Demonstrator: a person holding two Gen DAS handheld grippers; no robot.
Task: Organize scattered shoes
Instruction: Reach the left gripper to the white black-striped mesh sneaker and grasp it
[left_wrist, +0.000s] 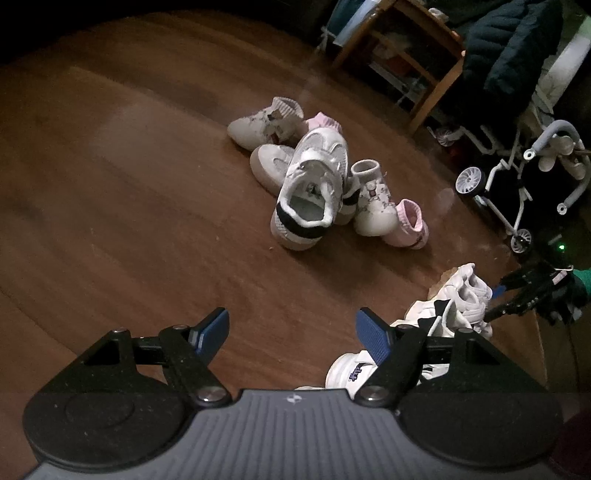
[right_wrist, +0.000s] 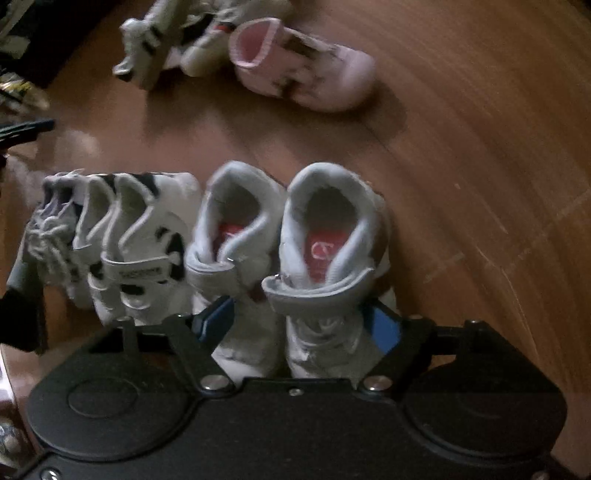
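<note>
The right gripper (right_wrist: 301, 325) is spread wide around the toe of a grey high-top shoe with a red insole (right_wrist: 325, 266), set beside its mate (right_wrist: 236, 254) in a row. The left gripper (left_wrist: 291, 332) hangs open, empty, over the brown wooden floor (left_wrist: 129, 221); a pile of white and pink shoes (left_wrist: 314, 177) remains unsorted mid-floor.

Little can be read here; on the white shoe (left_wrist: 354, 371) beside the left gripper's finger stands dark purple script, too small and skewed to make out; on the left gripper's grey body (left_wrist: 291, 398) sits a small pale emblem, a mark and not letters; in the right wrist view the strap (right_wrist: 138, 273) of the white-and-black shoe bears a short line of print, blurred past reading; the red insole (right_wrist: 321, 251) of the right-hand grey shoe carries a pale logo, its form unclear; the neighbouring shoe's red insole (right_wrist: 231, 233) shows nothing legible.
</note>
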